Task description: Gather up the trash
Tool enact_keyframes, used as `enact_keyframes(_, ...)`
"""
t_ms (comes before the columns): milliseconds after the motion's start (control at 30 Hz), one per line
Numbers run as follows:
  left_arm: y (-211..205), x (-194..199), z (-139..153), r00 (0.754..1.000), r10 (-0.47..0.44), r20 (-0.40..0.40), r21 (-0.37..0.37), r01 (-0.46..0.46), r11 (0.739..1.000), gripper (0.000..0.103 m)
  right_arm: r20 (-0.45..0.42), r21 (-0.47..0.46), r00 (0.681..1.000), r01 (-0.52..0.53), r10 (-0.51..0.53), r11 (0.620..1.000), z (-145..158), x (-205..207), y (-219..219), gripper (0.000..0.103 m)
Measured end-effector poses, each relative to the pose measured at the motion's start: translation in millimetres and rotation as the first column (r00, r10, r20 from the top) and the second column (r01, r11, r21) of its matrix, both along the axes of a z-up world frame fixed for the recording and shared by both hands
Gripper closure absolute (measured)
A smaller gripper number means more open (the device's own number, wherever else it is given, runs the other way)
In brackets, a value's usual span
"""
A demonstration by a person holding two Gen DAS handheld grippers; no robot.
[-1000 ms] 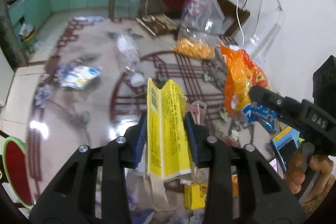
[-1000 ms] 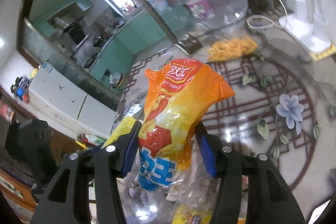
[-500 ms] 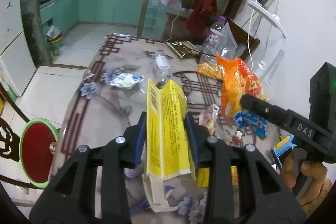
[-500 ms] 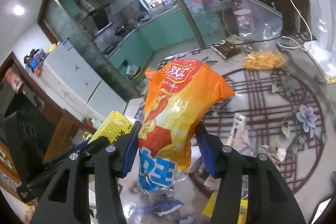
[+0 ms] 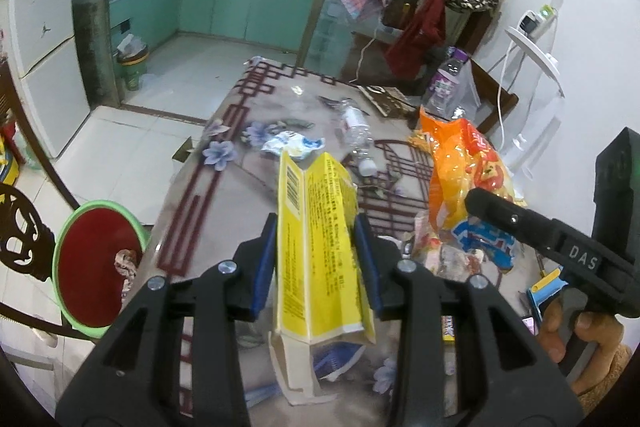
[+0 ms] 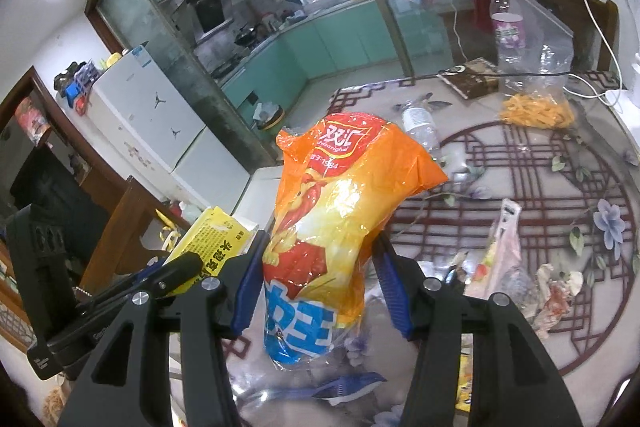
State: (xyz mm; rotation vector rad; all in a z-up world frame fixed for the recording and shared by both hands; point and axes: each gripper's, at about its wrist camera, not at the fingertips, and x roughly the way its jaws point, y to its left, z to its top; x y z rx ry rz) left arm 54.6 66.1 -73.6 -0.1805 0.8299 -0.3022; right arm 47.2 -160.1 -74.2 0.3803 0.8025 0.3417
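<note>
A: From the left wrist, our left gripper [image 5: 316,263] was clenched on a flattened yellow cardboard carton [image 5: 318,251], held up over the glass-topped patterned bench [image 5: 224,211].

B: What was left?

A: A crumpled white wrapper [image 5: 292,145] and a clear plastic bottle [image 5: 356,131] lay uncollected.

B: From the right wrist, our right gripper [image 6: 320,283] grasped an orange plastic snack bag [image 6: 340,223] above the bench. We judged two pieces collected, none binned, with scraps [image 6: 556,287] remaining.

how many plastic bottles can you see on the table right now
2: an upright bottle with a purple label at the far edge, and a clear bottle lying mid-table. Litter may hide others.
</note>
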Motion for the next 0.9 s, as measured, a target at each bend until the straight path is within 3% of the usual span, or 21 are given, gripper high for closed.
enact_keyframes(900, 133.4, 21.2, -5.6, 0.999, 0.048, -0.001, -0.009, -0.048, 0.999, 0.066, -0.014, -0.028, 1.0, -0.017, 0.017, 0.999, -5.5, 19.1, 123.8, 0.052)
